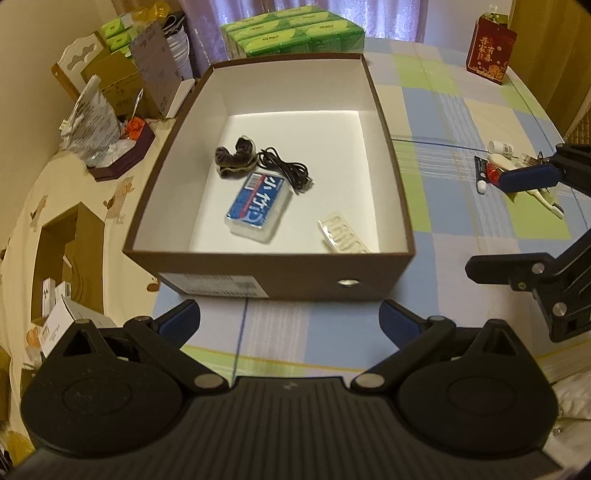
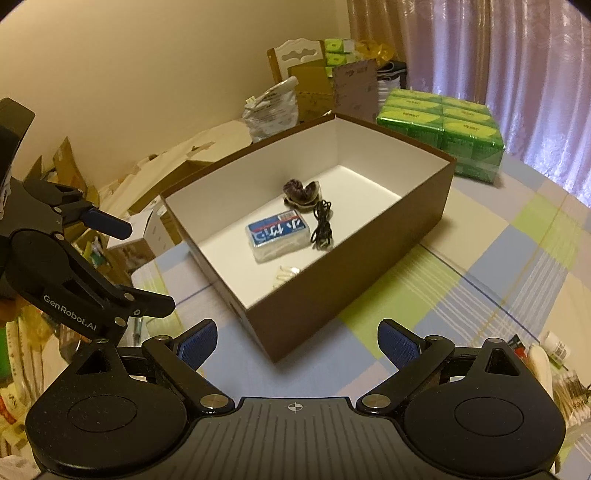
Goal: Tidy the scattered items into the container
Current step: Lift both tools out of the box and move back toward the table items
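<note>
An open brown box (image 1: 295,275) (image 2: 369,258) with a white inside stands on the checked tablecloth. It holds a blue tissue pack (image 1: 256,206) (image 2: 279,230), a black cable (image 1: 290,171) (image 2: 322,225), a dark scrunchie (image 1: 234,157) (image 2: 301,192) and a white blister pack (image 1: 341,232) (image 2: 282,275). Loose items (image 1: 496,168) lie right of the box: a small bottle (image 2: 557,349), a white tube (image 2: 540,365) and cotton swabs (image 2: 570,391). My left gripper (image 1: 290,319) (image 2: 142,266) hangs open before the box's near wall. My right gripper (image 2: 297,341) (image 1: 517,221) is open too, beside the loose items.
Green tissue packs (image 1: 295,31) (image 2: 443,125) sit behind the box. A red gift bag (image 1: 489,55) stands at the table's far right. Cardboard boxes, a plastic bag (image 1: 92,122) and clutter crowd the left side beyond the table edge. Curtains hang behind.
</note>
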Demonstrator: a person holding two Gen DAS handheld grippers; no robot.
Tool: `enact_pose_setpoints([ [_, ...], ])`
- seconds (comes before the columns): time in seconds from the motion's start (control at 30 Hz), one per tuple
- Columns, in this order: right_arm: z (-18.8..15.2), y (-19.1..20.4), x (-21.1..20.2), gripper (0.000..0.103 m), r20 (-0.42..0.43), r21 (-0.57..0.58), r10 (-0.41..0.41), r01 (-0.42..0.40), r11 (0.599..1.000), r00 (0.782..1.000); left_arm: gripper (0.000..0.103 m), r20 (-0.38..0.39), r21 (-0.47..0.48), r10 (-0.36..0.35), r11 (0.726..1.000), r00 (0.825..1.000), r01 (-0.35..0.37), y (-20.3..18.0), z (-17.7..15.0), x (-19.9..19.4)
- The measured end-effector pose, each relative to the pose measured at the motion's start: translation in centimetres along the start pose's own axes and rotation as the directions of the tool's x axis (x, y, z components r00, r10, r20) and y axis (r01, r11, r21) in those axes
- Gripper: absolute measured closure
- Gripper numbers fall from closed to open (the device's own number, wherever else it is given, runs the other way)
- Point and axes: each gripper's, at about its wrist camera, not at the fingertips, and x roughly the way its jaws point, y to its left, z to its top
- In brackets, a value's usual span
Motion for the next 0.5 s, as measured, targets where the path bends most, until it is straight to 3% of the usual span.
enact_pose_setpoints([
  [0.3, -2.4, -2.2, -1.2, 0.004, -0.039, 0.021, -0.003, 0.004, 1.0, 0.999, 0.001, -0.015, -0.033, -0.006, 0.999, 1.0, 0.005, -3.5, -0.9, 0.1],
  [0.5, -4.6, -4.6, -2.4, 0.004, -0.068, 0.063, -0.043, 0.048, 0.997, 0.997, 0.001, -0.018, -0.028, -0.062, 0.998, 0.998, 0.062, -7.2, -0.7, 0.8],
])
